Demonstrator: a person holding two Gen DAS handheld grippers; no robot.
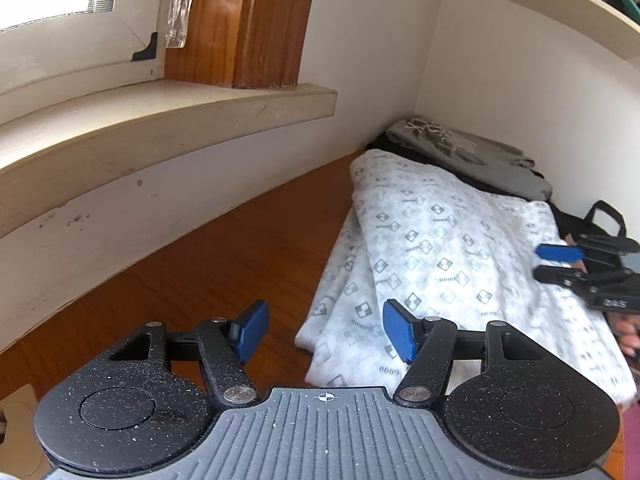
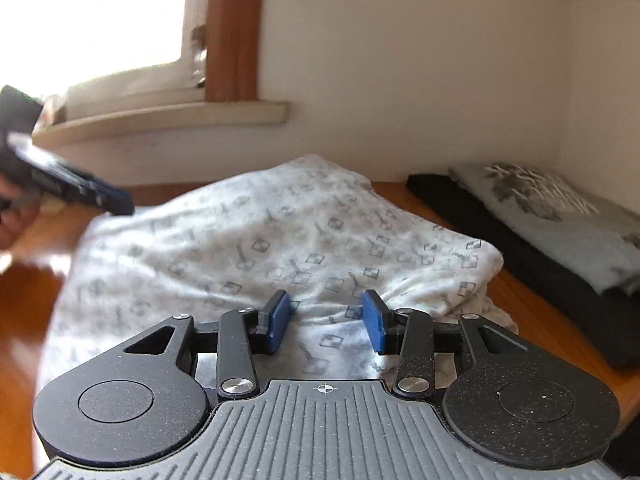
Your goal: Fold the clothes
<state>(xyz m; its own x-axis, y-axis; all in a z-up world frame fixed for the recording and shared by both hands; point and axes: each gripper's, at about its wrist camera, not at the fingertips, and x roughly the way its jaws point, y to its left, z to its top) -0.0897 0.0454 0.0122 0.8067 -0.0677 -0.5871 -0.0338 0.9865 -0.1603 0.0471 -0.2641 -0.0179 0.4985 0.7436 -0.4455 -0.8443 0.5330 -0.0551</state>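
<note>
A white patterned garment [image 1: 440, 248] is laid across the wooden tabletop [image 1: 224, 248], already doubled over on itself, with layered edges showing at its near left corner. Beyond it, against the wall in the corner, a grey printed garment [image 1: 472, 156] is stacked on a black one [image 2: 520, 252], apparently set aside there as finished pieces so that the working area is kept free.

The left gripper [image 1: 326, 332] is held above the near left edge of the white garment with its blue fingers [image 1: 398, 336] spread wide and nothing between them; only tabletop and cloth are seen through the gap. The right gripper [image 2: 326, 320] is held low over the garment's right side, its fingers set moderately apart, with cloth seen below the gap but not pinched by the pads. Both tools are thus placed at opposite sides of the piece, probably so that the fold just laid can be left flat or a further fold can be started.
</note>
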